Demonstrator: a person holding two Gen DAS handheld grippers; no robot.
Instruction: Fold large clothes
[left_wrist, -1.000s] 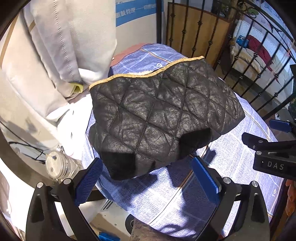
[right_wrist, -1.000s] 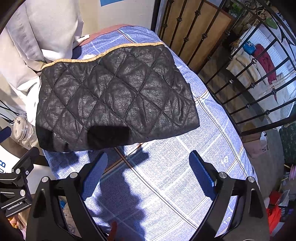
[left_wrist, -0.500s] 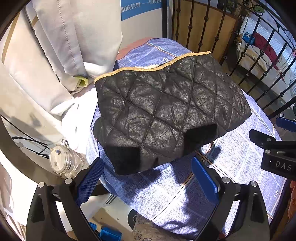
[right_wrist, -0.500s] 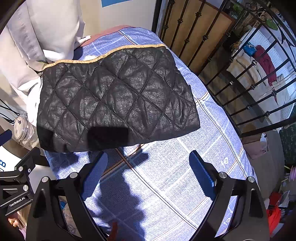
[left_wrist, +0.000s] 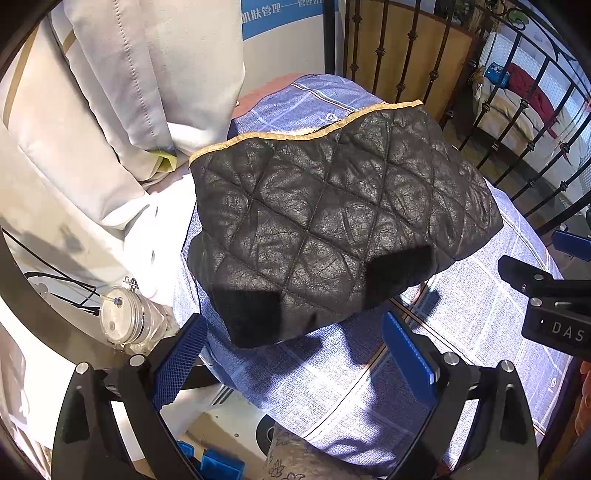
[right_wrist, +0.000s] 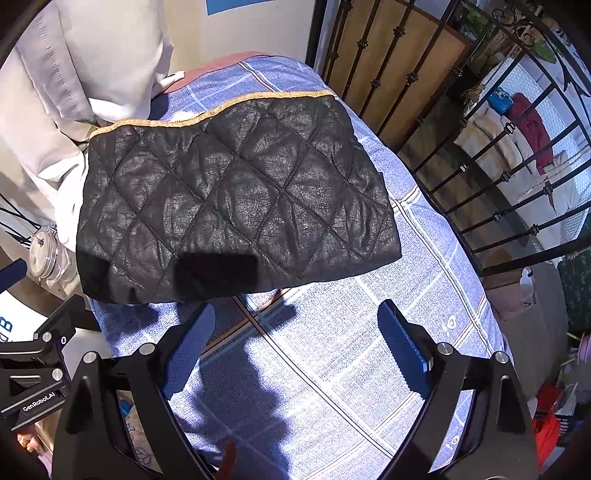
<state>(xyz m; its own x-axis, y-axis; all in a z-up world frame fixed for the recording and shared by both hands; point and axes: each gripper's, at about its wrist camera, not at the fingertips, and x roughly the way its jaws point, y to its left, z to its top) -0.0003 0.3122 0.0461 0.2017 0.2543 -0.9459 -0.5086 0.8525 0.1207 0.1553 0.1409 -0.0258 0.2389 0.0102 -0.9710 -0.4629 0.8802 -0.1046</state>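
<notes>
Right wrist: gripper (right_wrist: 295, 339) steeply down, fingers apart

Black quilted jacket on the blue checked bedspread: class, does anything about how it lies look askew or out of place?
Nothing much stands out. The black quilted jacket lies folded in a compact bundle on the blue checked bedspread. Its tan-trimmed edge curves slightly and its left side reaches the bed's edge.
</notes>
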